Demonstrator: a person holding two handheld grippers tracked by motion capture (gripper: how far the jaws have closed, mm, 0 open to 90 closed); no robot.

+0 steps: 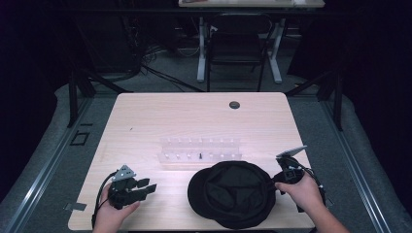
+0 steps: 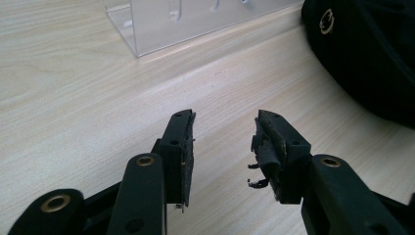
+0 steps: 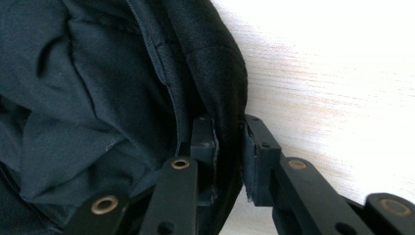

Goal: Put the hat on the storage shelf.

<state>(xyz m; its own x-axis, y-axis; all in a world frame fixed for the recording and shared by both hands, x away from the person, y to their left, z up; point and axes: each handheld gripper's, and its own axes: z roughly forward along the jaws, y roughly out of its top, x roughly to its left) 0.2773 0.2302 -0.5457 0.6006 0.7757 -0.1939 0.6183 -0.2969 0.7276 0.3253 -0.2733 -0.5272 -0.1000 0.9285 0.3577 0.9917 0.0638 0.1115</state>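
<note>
The black cap (image 3: 98,88) lies upside down, its rim between the right gripper (image 3: 229,142) jaws, slightly parted at its three o'clock edge. The left gripper (image 2: 222,142), spread and empty, sits at its nine o'clock.

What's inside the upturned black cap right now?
Inside the black cap, dark crumpled lining fabric shows, and one of the right gripper's fingers reaches inside its rim. Anything beneath the folds, and the table under it, is covered.

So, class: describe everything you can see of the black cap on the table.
The black cap lies upside down near the table's front edge, its creased fabric lining showing. It is soft, dark cloth with a stitched rim. The right gripper straddles that rim, one jaw inside, one outside.
</note>
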